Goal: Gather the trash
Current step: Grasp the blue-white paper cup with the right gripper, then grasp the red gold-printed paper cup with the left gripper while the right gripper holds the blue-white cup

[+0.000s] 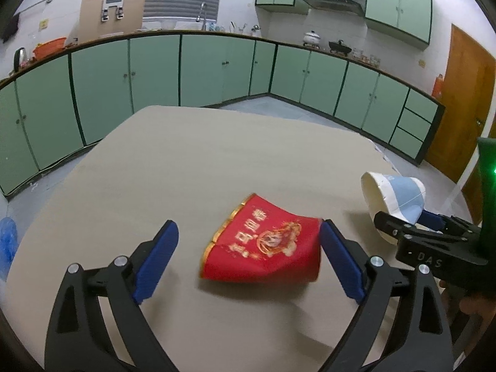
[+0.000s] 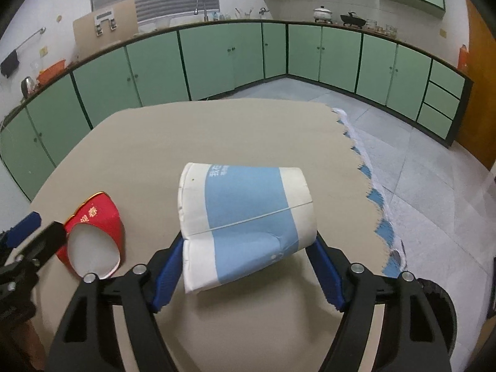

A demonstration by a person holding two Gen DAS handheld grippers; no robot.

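A crushed red paper cup (image 1: 266,241) with gold print lies on its side on the beige table (image 1: 186,161). My left gripper (image 1: 248,257) is open around it, the right pad touching its edge. The red cup also shows in the right wrist view (image 2: 93,235), mouth toward the camera. My right gripper (image 2: 245,263) is shut on a squashed white and blue paper cup (image 2: 245,214), held just above the table. In the left wrist view that cup (image 1: 393,198) sits in the right gripper (image 1: 406,226) at the right.
The table's right edge (image 2: 365,161) has torn covering with blue showing. A dark round bin (image 2: 440,307) sits low right beside the table. A blue bag (image 1: 7,245) lies at the far left. Green kitchen cabinets (image 1: 155,71) ring the room.
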